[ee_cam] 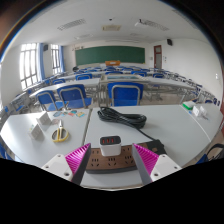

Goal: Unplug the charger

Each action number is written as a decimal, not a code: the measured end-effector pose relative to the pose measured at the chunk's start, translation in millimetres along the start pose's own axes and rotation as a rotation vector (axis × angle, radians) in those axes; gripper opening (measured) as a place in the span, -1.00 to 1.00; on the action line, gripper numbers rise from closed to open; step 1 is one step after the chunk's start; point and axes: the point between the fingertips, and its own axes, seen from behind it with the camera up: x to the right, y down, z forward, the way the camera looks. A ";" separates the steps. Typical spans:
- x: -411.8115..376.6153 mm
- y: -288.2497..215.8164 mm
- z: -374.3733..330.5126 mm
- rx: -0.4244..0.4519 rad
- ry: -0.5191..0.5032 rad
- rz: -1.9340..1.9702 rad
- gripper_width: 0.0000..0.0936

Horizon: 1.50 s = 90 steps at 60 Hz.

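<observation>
A white charger [110, 146] with a small dark display on top stands plugged into a brown power strip [112, 163] lying on the grey table [160, 125]. A black cable [121, 119] runs from the strip away across the table. My gripper [113, 156] is open, and its magenta pads [78, 157] stand at either side of the strip. The charger sits between the fingertips with a wide gap on each side. Neither finger touches it.
Small white objects [44, 127] and a round yellowish item [61, 134] lie on the table to the left of the strip. Blue chairs [125, 95] and rows of desks stand beyond the table. A green chalkboard [110, 56] is on the far wall.
</observation>
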 end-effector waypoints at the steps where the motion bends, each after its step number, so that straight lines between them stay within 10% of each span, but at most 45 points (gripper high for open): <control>1: -0.5 0.2 6.4 0.000 0.002 0.001 0.75; 12: 0.7 -1.1 45.4 0.017 0.038 -0.028 -0.13; 27: -2.7 -10.6 41.9 0.012 -0.001 -0.036 -0.55; 37: 18.5 -189.2 -49.9 0.389 -0.018 -0.058 -0.56; 43: 98.6 -221.8 -76.8 0.439 0.073 -0.015 -0.56; 54: 230.4 -115.3 7.7 0.140 0.213 0.030 -0.53; 69: 258.0 -2.1 69.8 -0.116 0.134 0.016 -0.20; 75: 260.2 1.5 64.9 -0.106 0.108 0.007 0.05; 80: 261.3 -11.0 56.7 -0.087 0.112 -0.034 0.82; 90: 254.7 -39.8 11.3 -0.040 0.105 -0.048 0.83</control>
